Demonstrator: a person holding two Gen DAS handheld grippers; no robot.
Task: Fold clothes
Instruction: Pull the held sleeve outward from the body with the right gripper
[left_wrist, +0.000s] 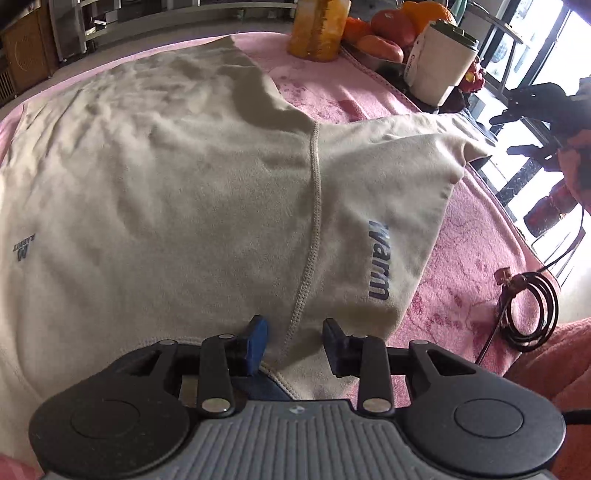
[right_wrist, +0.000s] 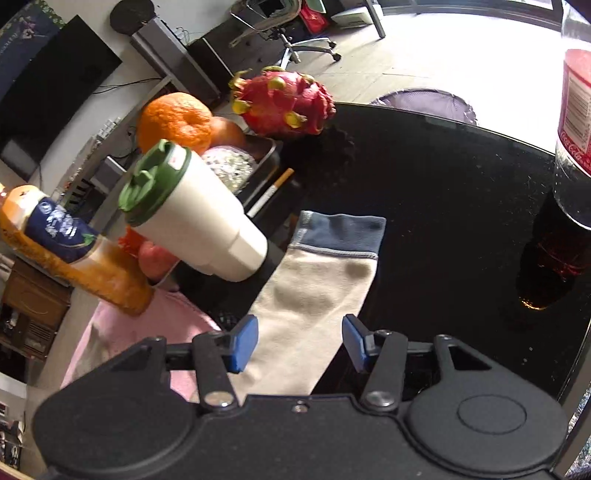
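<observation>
We see the beige shirt (left_wrist: 166, 192) spread flat on the pink cloth (left_wrist: 461, 266). The left gripper (left_wrist: 295, 341) straddles its shoulder seam, jaws parted. The right gripper (right_wrist: 300, 343) stands released over the sleeve (right_wrist: 314, 288), which lies across the black table (right_wrist: 443, 206).

Daylight from blown-out windows (left_wrist: 554, 55) on the right, soft shadows, strong fisheye bending at edges, slight blur.
</observation>
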